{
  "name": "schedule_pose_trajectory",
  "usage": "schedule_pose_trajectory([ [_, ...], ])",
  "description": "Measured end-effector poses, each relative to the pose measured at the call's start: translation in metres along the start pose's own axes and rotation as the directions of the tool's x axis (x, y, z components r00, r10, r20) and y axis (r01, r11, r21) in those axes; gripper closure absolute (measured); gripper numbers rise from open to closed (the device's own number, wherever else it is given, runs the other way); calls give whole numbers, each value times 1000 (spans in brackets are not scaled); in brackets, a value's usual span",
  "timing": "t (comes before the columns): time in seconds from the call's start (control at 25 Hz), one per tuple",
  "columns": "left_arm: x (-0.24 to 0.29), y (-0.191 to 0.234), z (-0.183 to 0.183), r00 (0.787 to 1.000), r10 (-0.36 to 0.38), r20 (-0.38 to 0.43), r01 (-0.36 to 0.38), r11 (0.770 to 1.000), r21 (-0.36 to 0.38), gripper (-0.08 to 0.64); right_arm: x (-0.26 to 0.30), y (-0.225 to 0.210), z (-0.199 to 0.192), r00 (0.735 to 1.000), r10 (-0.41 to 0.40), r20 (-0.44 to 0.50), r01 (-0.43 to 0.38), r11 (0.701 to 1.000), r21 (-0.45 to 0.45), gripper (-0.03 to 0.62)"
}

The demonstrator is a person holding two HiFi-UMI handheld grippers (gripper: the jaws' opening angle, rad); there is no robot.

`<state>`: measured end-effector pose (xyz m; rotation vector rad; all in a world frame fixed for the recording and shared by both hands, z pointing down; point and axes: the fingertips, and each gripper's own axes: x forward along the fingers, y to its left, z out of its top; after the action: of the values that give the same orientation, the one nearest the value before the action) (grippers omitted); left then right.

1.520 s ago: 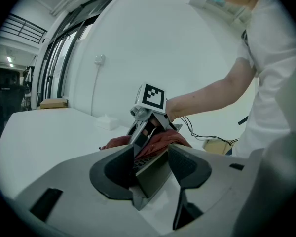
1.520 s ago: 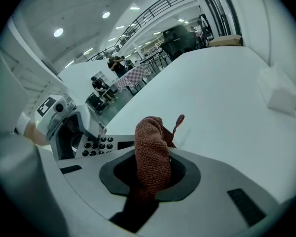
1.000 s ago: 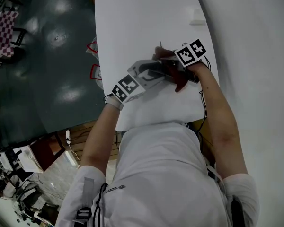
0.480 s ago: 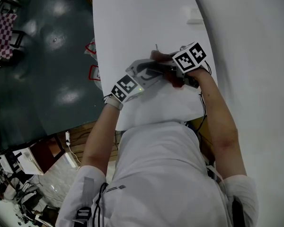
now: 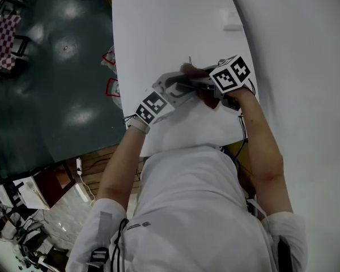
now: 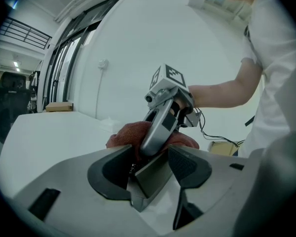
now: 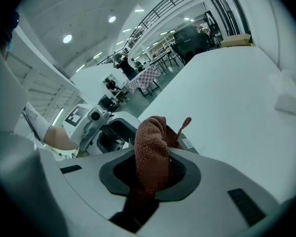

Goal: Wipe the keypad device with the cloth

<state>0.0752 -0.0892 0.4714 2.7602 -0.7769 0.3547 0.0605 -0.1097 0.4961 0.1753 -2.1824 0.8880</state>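
My left gripper [image 5: 187, 85] is shut on the keypad device [image 6: 150, 174], a grey slab gripped edge-on between its jaws just above the white table [image 5: 170, 27]. The device's labelled edge [image 7: 187, 143] shows behind the cloth in the right gripper view. A red-brown cloth [image 7: 150, 152] is pinched upright in my right gripper [image 7: 153, 172], which is shut on it. In the left gripper view the cloth [image 6: 126, 135] is pressed against the device's far side under the right gripper [image 6: 163, 117]. From the head view the two grippers meet near the table's right front, with the cloth [image 5: 207, 95] bunched between them.
A small white block [image 5: 234, 20] lies further back on the table. The table's left edge drops to a dark floor [image 5: 56, 67], with red-and-white items [image 5: 110, 55] beside it. A cable [image 5: 242, 126] hangs off the front right corner. A cardboard box [image 6: 59, 106] sits far off.
The right gripper has shifted the cloth a little over the device, so less of the cloth hangs out below it. The left gripper holds almost still.
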Motion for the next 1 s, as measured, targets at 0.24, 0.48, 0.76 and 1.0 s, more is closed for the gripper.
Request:
schedule_pose_trajectory([
  [0.24,-7,0,-4,999,54,10,-53,998,-46,323,-1,4,-3,1000,-5,15,6,1000,-25,512],
  [0.48,-25,1,-22,990,137,20,-131,974,-183,322,-7,9,-9,1000,-7,29,7,1000,-13,512],
  [0.76,-27,-3,-23,991,117,72,-96,966,-242,322,-7,21,-14,999,25,21,-25,1000,2,512],
  [1.0,-29,-2,-27,993,90,79,-69,969,-236,322,-7,46,-9,992,127,-14,-128,981,-144,512],
])
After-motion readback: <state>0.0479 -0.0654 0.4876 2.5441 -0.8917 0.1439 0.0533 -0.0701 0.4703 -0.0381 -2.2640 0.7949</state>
